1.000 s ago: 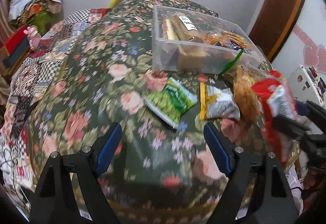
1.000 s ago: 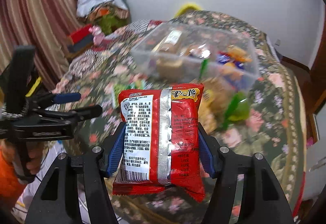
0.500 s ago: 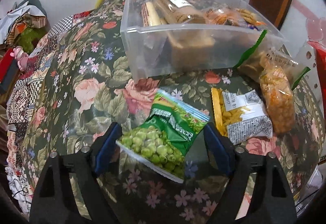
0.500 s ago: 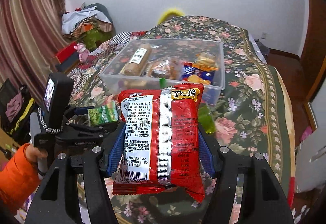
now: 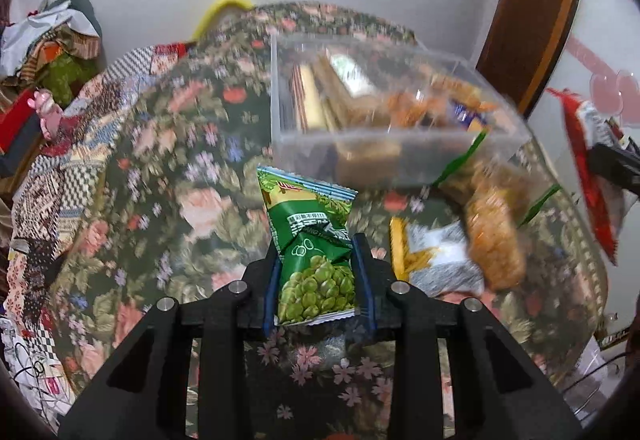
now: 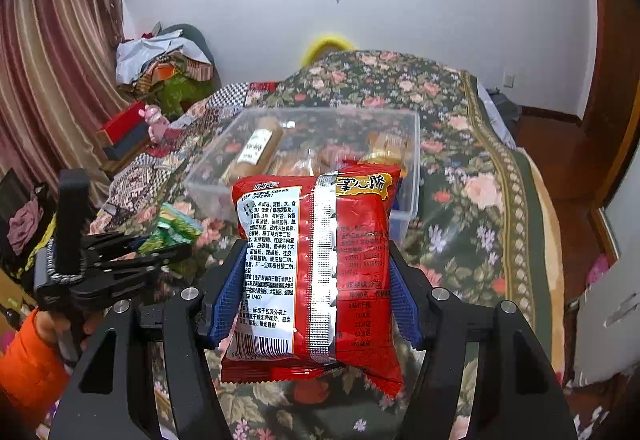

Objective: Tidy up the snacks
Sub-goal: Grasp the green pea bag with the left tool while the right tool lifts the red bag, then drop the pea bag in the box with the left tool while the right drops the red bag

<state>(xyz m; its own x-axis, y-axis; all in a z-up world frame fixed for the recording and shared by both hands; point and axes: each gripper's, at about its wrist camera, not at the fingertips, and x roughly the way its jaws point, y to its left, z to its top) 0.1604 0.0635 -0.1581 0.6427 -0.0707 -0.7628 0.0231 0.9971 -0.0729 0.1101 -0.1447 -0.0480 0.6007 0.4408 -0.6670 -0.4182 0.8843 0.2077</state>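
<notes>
Now your left gripper [image 5: 318,276] has just clamped the green pack [image 5: 314,252] mid-body, lifted before the bin [image 5: 384,159]; your right gripper [image 6: 312,292] pinches the red pack [image 6: 316,260]. Both look light, crinkly, slippery and crushable: grip gently across the middle.

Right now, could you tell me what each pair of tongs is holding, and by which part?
The left tongs pinch the green pea packet across its lower half. The right tongs grip the red snack bag by its two side edges, around mid-height.
</notes>
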